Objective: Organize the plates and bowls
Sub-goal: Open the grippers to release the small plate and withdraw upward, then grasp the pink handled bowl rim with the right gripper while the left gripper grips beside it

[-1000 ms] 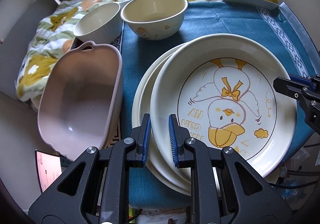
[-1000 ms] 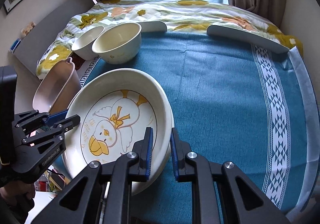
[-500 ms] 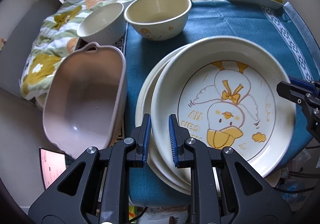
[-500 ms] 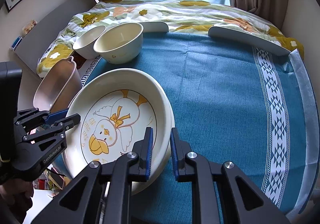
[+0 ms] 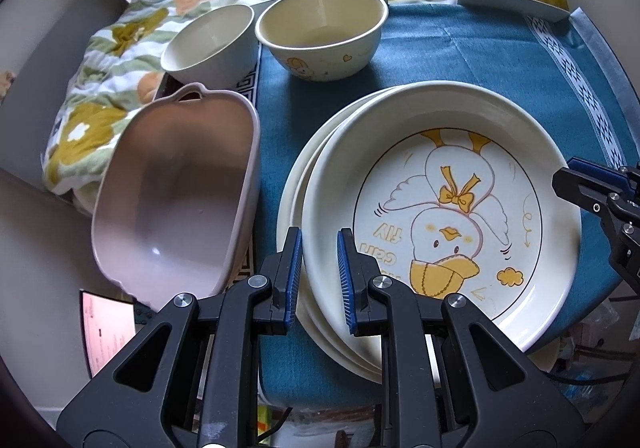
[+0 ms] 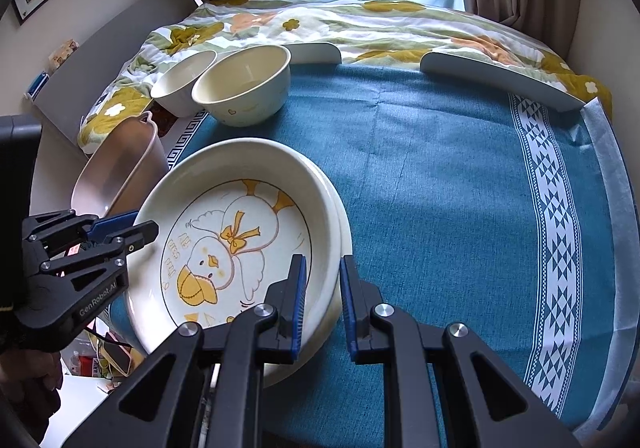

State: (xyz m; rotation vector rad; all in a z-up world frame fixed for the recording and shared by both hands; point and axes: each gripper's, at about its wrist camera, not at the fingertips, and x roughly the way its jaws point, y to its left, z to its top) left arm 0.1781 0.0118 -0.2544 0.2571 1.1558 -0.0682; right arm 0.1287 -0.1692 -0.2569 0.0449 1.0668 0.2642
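A cream plate with a duck drawing [image 5: 440, 207] lies on top of a stack of plates [image 5: 298, 183] on the blue tablecloth; it also shows in the right wrist view [image 6: 236, 232]. My left gripper [image 5: 319, 272] is open, its jaws straddling the stack's near left rim. My right gripper [image 6: 323, 298] is open, its jaws astride the stack's right rim. A large cream bowl [image 5: 322, 35] and a smaller cream bowl [image 5: 210, 43] stand behind the plates.
A pink tub [image 5: 176, 191] hangs off the table's left edge, tilted, next to the plates. A flowered quilt [image 6: 360, 23] lies behind the table. Two pale curved pieces [image 6: 500, 83] rest at the cloth's far edge. The blue cloth [image 6: 460, 207] spreads to the right.
Both grippers have drawn slightly back and up from the plates; the jaws stay open at the same width. The plates and bowls have not moved.
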